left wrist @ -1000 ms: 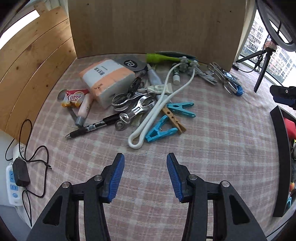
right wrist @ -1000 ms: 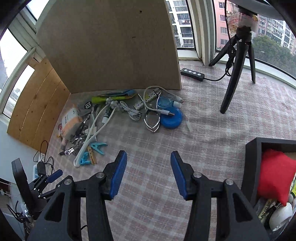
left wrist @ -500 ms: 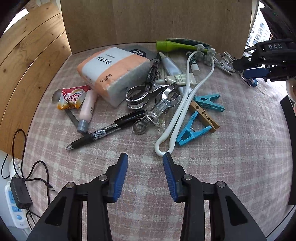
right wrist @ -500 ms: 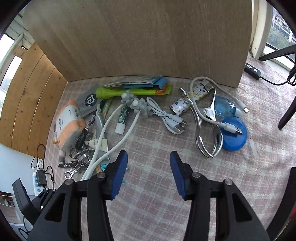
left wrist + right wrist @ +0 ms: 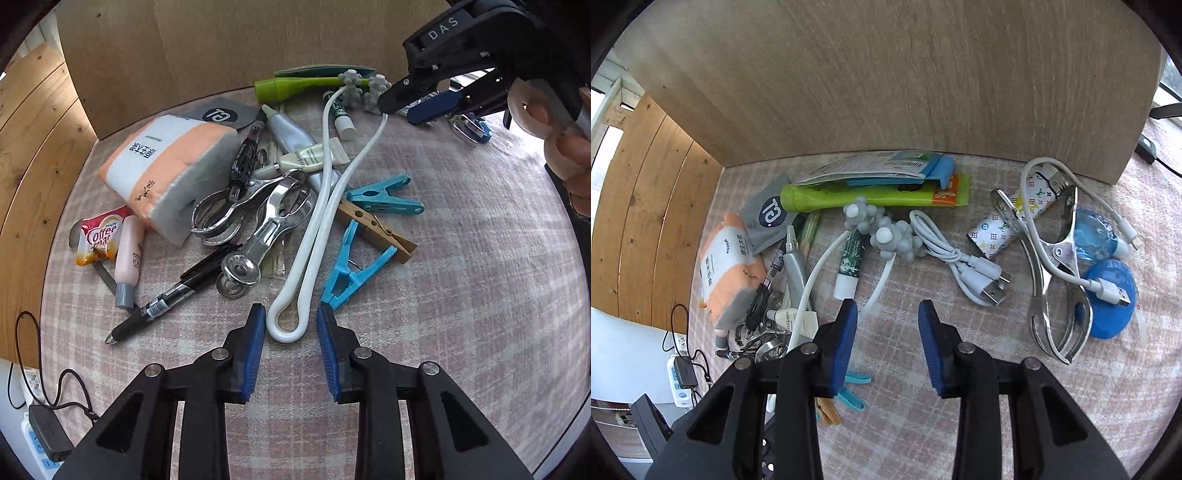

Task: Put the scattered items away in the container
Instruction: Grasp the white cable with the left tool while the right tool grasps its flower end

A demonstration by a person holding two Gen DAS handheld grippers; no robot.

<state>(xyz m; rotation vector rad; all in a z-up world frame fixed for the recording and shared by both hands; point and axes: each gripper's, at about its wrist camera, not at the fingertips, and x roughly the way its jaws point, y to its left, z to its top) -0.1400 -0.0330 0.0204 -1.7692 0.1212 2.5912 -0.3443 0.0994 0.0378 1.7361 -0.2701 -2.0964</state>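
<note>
A long white loop massager with grey knobby balls lies across the pile of small items. My left gripper straddles the loop's rounded near end. Its jaws are closing, and the blue pads stand just off the loop. My right gripper hovers near the knobby balls with its jaws closing. One white arm of the loop runs under the gap close to its left pad, and nothing is gripped. The left wrist view shows that right gripper at the top right, held by a hand.
The pile on the checked cloth includes a tissue pack, a green tube, a black pen, blue and wooden clothespins, metal clips, a white USB cable and a blue disc. A wooden board stands behind.
Both grippers came down toward the pile and their jaws narrowed. The right one swung left from the black box to the knobby balls. The left one moved up to the loop's end.
</note>
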